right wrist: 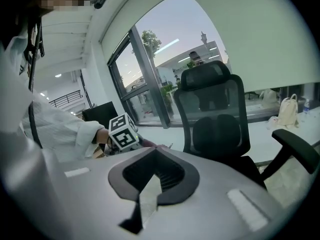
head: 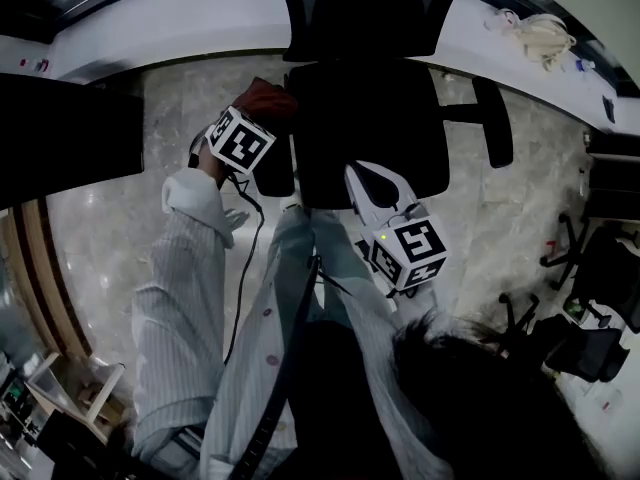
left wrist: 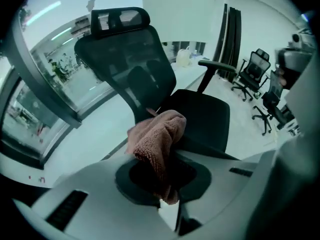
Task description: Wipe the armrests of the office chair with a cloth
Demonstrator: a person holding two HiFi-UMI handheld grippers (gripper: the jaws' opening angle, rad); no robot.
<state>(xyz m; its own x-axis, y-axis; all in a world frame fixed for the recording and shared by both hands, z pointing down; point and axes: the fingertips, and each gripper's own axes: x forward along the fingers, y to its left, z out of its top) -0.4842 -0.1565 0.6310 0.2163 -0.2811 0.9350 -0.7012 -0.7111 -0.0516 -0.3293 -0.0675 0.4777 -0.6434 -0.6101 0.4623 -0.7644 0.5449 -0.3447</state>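
Gripping cloth (left wrist: 159, 136) with left gripper (left wrist: 167, 186) near armrest (head: 275, 173), right gripper (right wrist: 150, 184) closed, empty.
Could slip out during rubbing if pinched too lightly.

An office: swivel chairs (left wrist: 252, 71) and large windows (right wrist: 162, 69).

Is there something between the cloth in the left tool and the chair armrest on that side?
Nothing visible. The cloth, clamped in the left tool, hangs right at the back end of that armrest; no object lies between them.
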